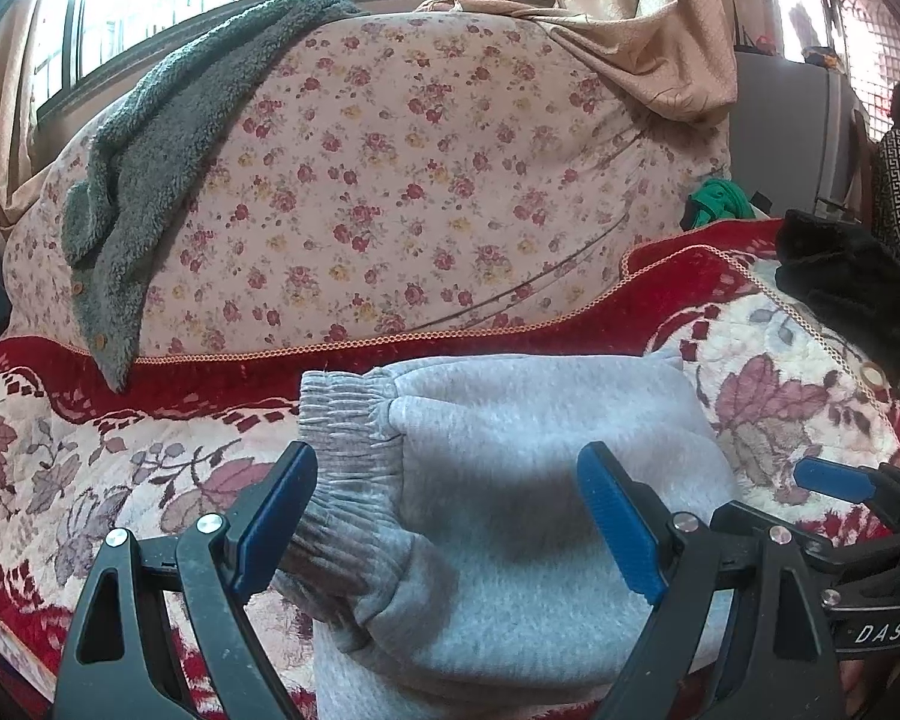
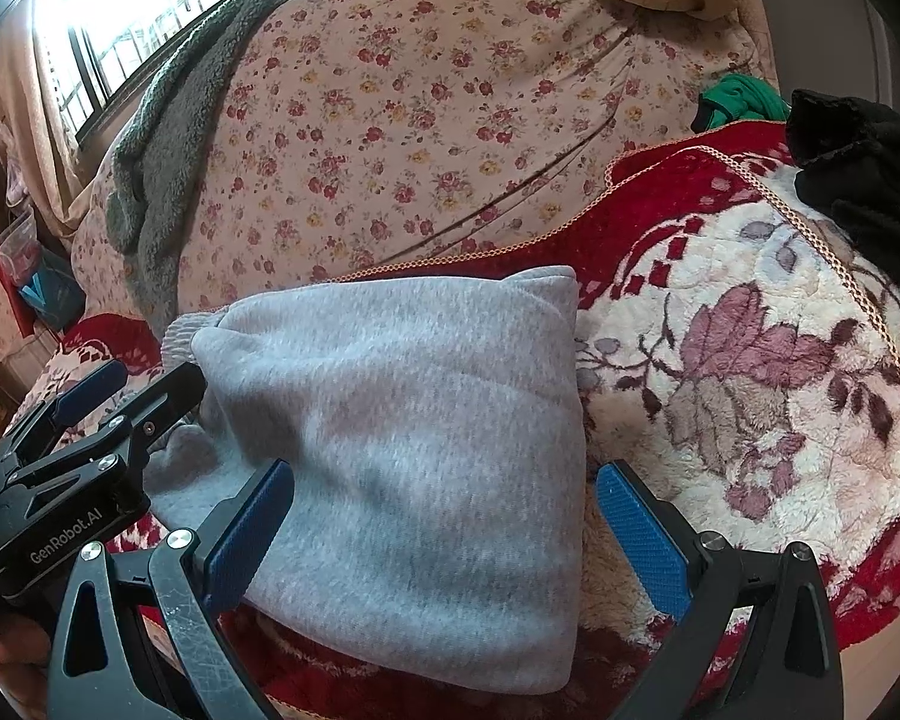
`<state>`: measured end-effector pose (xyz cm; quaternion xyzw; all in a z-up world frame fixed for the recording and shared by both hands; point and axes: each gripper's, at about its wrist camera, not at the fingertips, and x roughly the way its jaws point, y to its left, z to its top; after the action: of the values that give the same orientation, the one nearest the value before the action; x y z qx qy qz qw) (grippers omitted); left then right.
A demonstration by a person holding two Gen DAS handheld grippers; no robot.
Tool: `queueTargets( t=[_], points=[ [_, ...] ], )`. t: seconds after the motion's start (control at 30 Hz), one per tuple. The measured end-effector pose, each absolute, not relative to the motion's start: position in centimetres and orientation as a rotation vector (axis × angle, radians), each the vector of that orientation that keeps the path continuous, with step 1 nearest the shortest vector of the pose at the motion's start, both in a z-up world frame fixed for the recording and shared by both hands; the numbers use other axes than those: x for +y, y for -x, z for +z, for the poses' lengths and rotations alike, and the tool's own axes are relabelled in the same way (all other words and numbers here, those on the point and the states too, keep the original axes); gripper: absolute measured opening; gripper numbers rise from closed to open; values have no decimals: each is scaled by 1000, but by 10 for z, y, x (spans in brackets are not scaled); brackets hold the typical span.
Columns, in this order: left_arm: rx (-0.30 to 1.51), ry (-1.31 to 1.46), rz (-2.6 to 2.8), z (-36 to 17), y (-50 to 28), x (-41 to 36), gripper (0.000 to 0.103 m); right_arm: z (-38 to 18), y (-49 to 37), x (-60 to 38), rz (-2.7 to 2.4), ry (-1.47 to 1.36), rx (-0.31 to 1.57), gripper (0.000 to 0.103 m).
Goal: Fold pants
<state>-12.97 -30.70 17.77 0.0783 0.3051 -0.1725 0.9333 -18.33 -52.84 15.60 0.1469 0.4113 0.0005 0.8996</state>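
Evidently the soft, limp grey fleece sweatpants (image 2: 402, 444), lying folded on the red floral blanket (image 2: 750, 360), would take best at their thick edges; left gripper (image 1: 450, 516) and right gripper (image 2: 444, 534) both gape, empty.

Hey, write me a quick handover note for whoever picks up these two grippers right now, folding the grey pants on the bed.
Left gripper: open, holding nothing, fingers poised over the cuffed end of the grey pants.
Right gripper: open, empty, straddling the pants' right edge.
Pants: lying on the red floral blanket as a compact folded bundle, elastic cuffs on the left side.
Done: the pants look folded down to a small rectangle.
Left: probably only tidying the bunched cuffs, or one last fold if wanted.
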Motion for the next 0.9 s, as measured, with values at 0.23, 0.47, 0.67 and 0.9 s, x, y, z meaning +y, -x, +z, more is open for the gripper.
queueTargets(
  t=[0.23,0.47,0.67,0.9],
  points=[
    [625,-162,-354,177,131,-309,88,156,182,-530,1,-303,855,103],
    [629,-165,-358,175,129,-310,88,154,181,-531,3,-305,861,103],
    [629,-162,-358,175,130,-310,88,153,178,-529,7,-301,863,103],
    [628,-162,-360,175,130,-309,88,151,177,-529,9,-300,870,103]
  ],
)
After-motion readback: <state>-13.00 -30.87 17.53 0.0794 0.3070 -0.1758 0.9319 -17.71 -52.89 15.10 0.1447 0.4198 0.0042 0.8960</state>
